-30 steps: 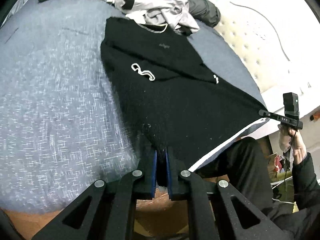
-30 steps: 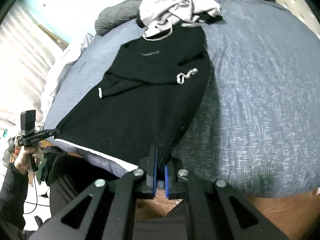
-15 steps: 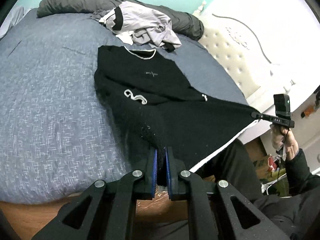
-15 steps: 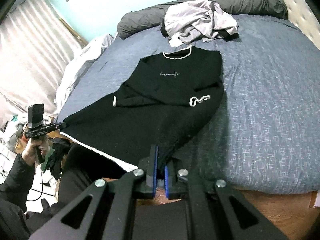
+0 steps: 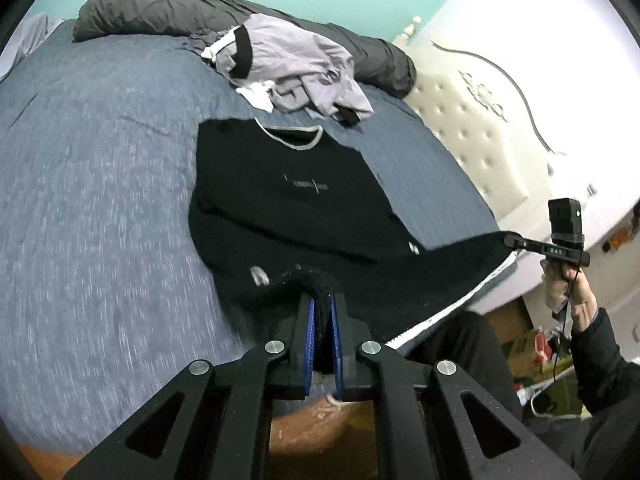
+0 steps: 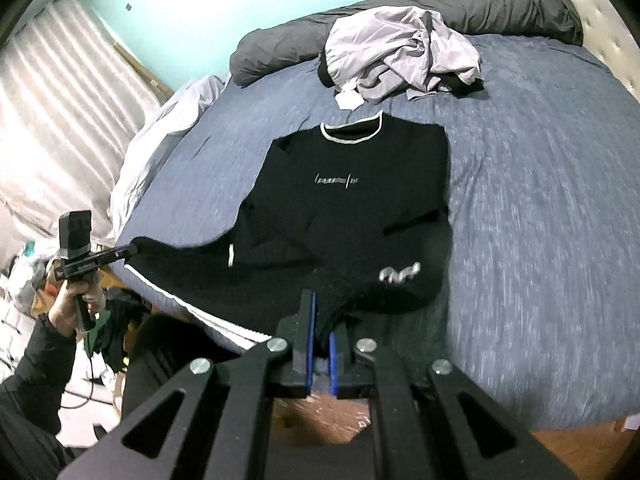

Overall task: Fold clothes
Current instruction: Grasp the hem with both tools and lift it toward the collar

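So you've got a black knit sweater (image 6: 352, 200) spread on the blue-grey bed (image 6: 540, 240), collar pointing at the far end, and both bottom corners are lifted off the mattress. Your left gripper (image 5: 322, 320) is clamped on one hem corner, with a bunch of knit pinched between the blue pads. Your right gripper (image 6: 318, 328) is pinching the other corner the same way.

Handling-wise, I'd guess it's a soft, fairly thick knit: light enough, floppy, no stiffness at all, and grippy rather than slippery. It sags between your two holds, so keep the hem taut or the middle will droop and crease. The corners look like the right place to hold; grabbing mid-hem would just bunch it. Both sleeves are already folded across the body, with the white-trimmed cuffs (image 6: 400, 274) lying on top, so try not to drag them out of place when the hem goes over.

Room: plenty of open bedspread to either side of the sweater. The tight spot is past the collar, where a crumpled grey garment (image 6: 404, 52) sits just beyond the neckline, with a dark rolled duvet (image 6: 500, 4) behind it. The near bed edge is right under your grippers, so anything you drop there probably slides off. The tufted headboard (image 5: 468, 136) is on your right side.
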`<state>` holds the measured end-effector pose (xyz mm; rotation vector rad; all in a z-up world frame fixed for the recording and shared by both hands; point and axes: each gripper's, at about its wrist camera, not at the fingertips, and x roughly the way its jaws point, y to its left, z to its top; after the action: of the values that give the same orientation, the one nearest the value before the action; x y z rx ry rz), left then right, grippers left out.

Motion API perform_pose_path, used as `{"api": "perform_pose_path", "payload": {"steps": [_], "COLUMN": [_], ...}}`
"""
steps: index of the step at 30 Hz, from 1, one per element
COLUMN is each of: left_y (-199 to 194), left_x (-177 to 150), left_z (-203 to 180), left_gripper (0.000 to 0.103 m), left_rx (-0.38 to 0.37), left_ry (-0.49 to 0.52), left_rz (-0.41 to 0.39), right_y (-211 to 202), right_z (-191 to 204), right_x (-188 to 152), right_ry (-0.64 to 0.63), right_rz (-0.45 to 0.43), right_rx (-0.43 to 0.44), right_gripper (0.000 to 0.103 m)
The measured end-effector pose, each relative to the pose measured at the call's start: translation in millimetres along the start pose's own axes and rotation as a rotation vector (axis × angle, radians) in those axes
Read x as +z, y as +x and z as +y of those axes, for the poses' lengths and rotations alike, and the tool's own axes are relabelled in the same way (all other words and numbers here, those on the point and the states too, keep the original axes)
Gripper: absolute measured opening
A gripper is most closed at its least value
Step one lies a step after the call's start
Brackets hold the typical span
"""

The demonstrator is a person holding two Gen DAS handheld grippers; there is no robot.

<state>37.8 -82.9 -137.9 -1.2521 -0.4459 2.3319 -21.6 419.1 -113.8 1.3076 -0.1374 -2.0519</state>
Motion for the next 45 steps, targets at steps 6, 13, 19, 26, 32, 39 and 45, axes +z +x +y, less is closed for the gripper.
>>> {"api": "perform_pose_path", "payload": {"steps": [6, 13, 19, 26, 32, 39, 45], "left_y": [34, 87, 137, 204, 250, 238, 227], "left_x": [66, 139, 189, 229, 237, 239, 237], "left_z": [26, 73, 120, 163, 190, 205, 199], "left_gripper": [0.008, 0.008, 0.008, 0.008, 0.013, 0.061, 0.061], "left_rx": [0.005, 0.017, 0.025, 0.031, 0.054, 0.08, 0.128], "left_ry": [-0.032, -0.104, -0.163, -0.213, -0.265, -0.3, -0.241], "left_rz": [-0.015, -0.01, -0.004, 0.04, 0.066, -0.039, -0.045], "right_y": [32, 91, 139, 197, 243, 247, 222], "right_z": [-31, -79, -113, -146, -188, -212, -208], "right_x": [67, 138, 190, 229, 239, 235, 242], "right_ry": [0.06, 0.167, 0.209, 0.275, 0.352, 0.468, 0.445], "right_rz": [0.001, 0.004, 0.015, 0.05, 0.058, -0.055, -0.176], "right_rx": [-0.015, 0.005, -0.02, -0.062, -0.082, -0.01, -0.012], "right_gripper": [0.005, 0.005, 0.005, 0.005, 0.006, 0.011, 0.041]}}
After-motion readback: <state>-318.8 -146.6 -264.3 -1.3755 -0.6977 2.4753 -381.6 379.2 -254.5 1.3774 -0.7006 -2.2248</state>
